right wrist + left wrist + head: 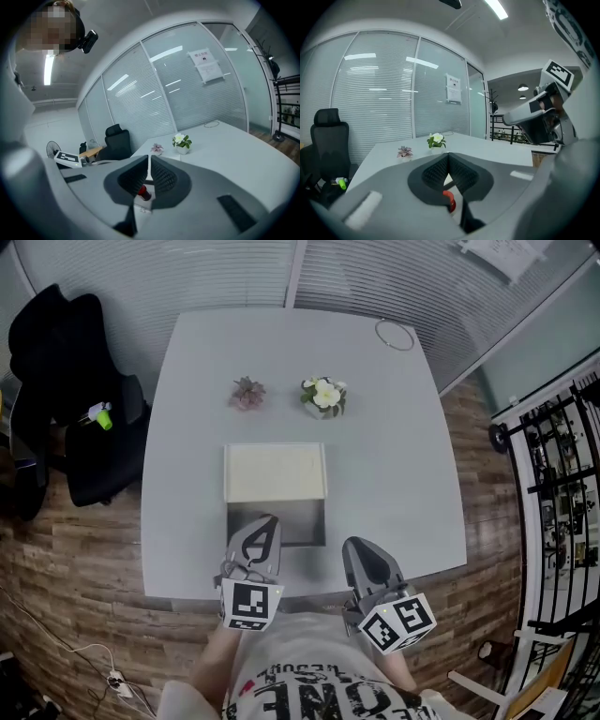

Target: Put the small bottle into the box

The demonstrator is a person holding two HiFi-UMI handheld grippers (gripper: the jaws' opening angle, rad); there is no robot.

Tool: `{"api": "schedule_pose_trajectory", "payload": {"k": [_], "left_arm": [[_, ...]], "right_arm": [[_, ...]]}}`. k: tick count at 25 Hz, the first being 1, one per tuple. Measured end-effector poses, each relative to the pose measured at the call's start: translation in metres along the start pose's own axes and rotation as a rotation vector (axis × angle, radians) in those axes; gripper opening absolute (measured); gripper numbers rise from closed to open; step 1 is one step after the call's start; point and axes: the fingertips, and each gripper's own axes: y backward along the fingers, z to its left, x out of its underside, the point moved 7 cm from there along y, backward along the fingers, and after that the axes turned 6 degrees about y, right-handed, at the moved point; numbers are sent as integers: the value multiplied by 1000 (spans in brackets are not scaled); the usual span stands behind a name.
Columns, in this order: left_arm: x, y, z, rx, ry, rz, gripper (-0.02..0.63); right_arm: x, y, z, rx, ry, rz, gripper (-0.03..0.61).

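Left claw (266, 521) and right claw (359, 543) are both closed on nothing, and the small bottle (449, 200) shows its red cap beneath them, seemingly inside the box (302, 524) at the table's (394, 484) near edge, where a careless nudge could tip it off.

Cream box (275, 472), red-capped small bottle (449, 200) — pale grey table (394, 474), black chair (66, 362).

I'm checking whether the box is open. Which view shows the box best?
The head view: from above, the box lies open, lid folded back. In both gripper views the shut jaws hide nearly all of it.
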Motion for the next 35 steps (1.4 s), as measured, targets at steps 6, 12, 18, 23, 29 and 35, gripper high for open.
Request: {"api": "schedule_pose_trajectory", "payload": {"k": [6, 12, 18, 23, 29, 35], "left_arm": [[-24, 2, -3, -30, -13, -52, 9], [-55, 11, -8, -58, -15, -121, 9], [-82, 24, -20, -81, -43, -207, 9], [-101, 45, -34, -116, -14, -254, 9], [-115, 77, -46, -151, -17, -312, 9], [-121, 109, -55, -194, -1, -347, 9]], "right_arm": [[-2, 16, -7, 0, 3, -23, 26], [-2, 31, -11, 3, 3, -42, 26], [-1, 48, -11, -13, 10, -67, 26], [3, 66, -11, -25, 22, -88, 26], [3, 80, -8, -38, 35, -122, 26], [-9, 87, -4, -60, 60, -156, 26]]}}
